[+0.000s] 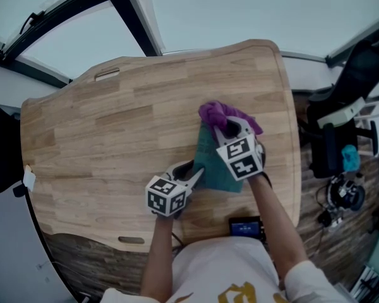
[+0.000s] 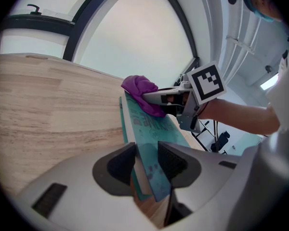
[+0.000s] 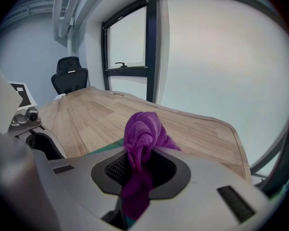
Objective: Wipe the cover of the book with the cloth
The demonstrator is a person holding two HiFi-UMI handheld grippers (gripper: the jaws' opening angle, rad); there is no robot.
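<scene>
Holding the near end first, my left gripper (image 2: 147, 160) has its jaws closed on the near corner of the teal book (image 2: 154, 129), with the book's edge clamped between the pads, so that end is pinned. From there the book lies on the wooden table (image 1: 101, 125), its long axis running away from me toward the far edge. Further out, my right gripper (image 3: 139, 170) pinches the purple cloth (image 3: 143, 129): a bunched wad sticks out past the jaws and a tail hangs down between them. The wad sits at the far end of the cover, so nearly the whole cover lies between the cloth and the left gripper. I judge the coming stroke should run along that long axis, back toward me, and the right hand is the one placed for it. Beyond the table I see only window frames.
</scene>
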